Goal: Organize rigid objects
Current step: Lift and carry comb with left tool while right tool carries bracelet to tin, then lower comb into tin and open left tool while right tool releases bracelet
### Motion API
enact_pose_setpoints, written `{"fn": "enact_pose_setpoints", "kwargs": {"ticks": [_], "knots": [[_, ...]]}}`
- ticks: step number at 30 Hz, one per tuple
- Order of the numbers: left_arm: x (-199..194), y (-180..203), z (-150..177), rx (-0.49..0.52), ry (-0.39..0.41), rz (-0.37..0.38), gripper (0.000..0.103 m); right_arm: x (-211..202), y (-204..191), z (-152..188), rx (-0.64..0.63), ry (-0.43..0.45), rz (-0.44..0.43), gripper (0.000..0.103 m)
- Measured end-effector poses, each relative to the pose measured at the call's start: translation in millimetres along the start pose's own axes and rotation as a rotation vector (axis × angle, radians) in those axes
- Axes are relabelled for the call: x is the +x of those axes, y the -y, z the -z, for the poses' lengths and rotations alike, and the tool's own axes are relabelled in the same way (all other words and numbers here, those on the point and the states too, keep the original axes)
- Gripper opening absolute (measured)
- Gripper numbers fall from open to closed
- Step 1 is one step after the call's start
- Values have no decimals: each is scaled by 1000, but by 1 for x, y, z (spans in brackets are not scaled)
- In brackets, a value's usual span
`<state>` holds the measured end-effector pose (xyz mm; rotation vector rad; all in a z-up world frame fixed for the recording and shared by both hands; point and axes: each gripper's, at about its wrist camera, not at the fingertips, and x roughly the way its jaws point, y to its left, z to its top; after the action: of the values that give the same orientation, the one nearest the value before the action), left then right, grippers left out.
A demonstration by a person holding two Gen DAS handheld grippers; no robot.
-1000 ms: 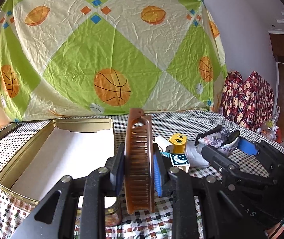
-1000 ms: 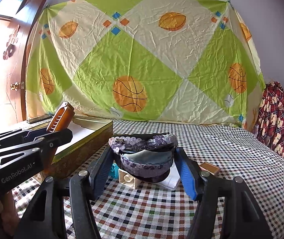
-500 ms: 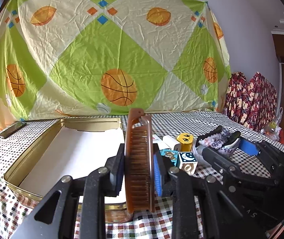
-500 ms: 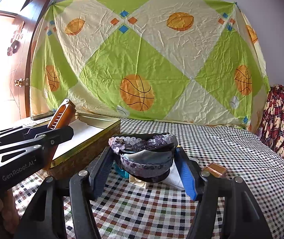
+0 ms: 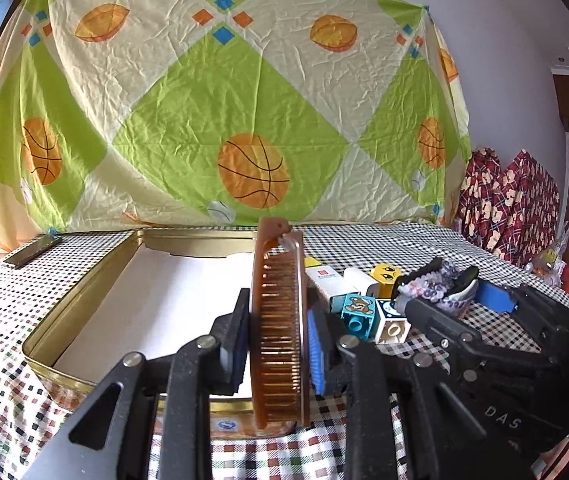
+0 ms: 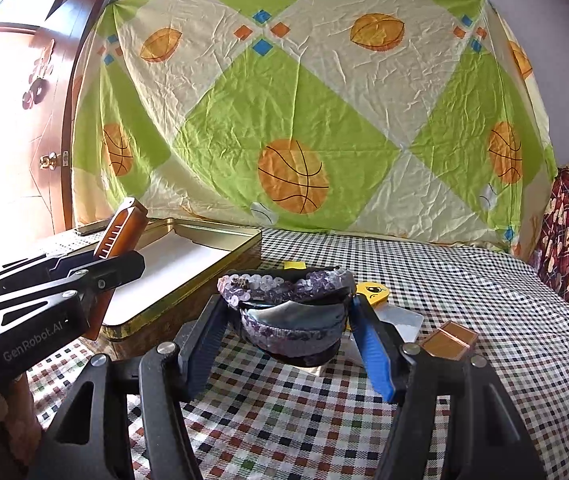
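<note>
Jaws of two grippers pinch one comb (image 5: 278, 320) and one sequined clip (image 6: 290, 312).

A home room: checkered tablecloth (image 6: 464, 280), basketball-print sheet (image 6: 296, 120) on the wall, wooden door (image 6: 44, 128).

Checkered tablecloth (image 6: 464, 280) lies beneath the claw; basketball-print sheet (image 5: 244, 120) hangs beyond it; red plaid bedding (image 5: 516, 208) sits far right.

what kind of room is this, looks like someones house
Probably a home room: a checked tablecloth, a basketball-print bedsheet hung as a backdrop, a wooden door, and plaid bedding piled at the side.
</note>
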<state>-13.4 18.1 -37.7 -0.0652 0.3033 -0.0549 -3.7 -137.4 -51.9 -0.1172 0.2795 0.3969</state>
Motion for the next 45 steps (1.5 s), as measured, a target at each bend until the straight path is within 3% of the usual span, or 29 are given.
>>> {"fn": "enact_pose_setpoints", "kwargs": {"ticks": [14,21,31,35,45], "knots": [[1,-20,-3,-26,-20,-36,24,15,-18,-7,-13,-54,-66,65],[9,-34,-8,-45,-79,-28,24,29,-28,-20,-33,-95,-122,65],[32,-69,-32,-65,-190,-24,24,71,-38,-63,-42,-160,-208,65],[53,-83,-41,-73,-277,-14,24,97,-47,-75,-51,-197,-228,65],[102,-121,-54,-65,-441,-74,24,158,-79,-77,-143,-324,-251,65]]}}
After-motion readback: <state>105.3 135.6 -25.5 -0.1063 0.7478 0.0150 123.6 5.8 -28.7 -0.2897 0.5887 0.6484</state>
